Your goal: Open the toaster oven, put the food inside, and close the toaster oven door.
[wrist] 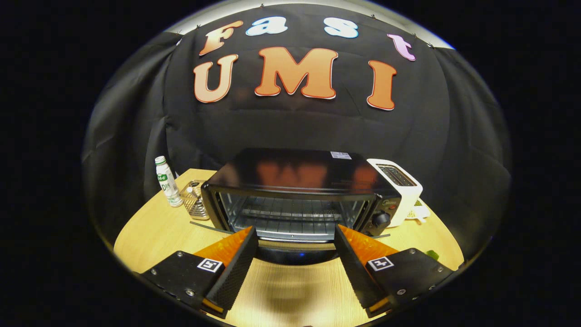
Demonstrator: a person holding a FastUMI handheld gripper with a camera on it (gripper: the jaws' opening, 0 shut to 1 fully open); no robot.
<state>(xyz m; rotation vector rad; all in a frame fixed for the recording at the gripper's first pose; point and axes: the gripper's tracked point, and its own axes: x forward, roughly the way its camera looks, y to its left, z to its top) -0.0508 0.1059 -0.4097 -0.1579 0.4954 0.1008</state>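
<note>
The toaster oven (295, 195) stands on the wooden surface (154, 231) directly ahead of the hand-held gripper (296, 254), and serves here as the landmark for every other position. Its door (295, 249) appears to be folded down toward the camera: the wire rack (286, 215) inside is exposed with no glass in front of it, and a dark curved panel lies at the foot of the opening, between the fingertips. On that reading the opening step is complete. The hand-held gripper's fingers are spread wide apart and hold nothing; each tip sits just in front of one lower corner of the oven opening, so the jaws straddle the lowered door rather than pressing on it. No food can be identified on the rack, so the loading step is judged still to come. A small green item (432, 255) lies on the surface in front of and to the right of the oven, partly hidden by the right finger; whether it is the food cannot be determined. To the right of the oven, touching or nearly touching its control side with the black knob (380, 220), stands a white toaster (401, 188). To the left of the oven are a wire basket (195, 204) and, beyond it, a white bottle with a green cap (167, 180), both clear of the door's swing.
</note>
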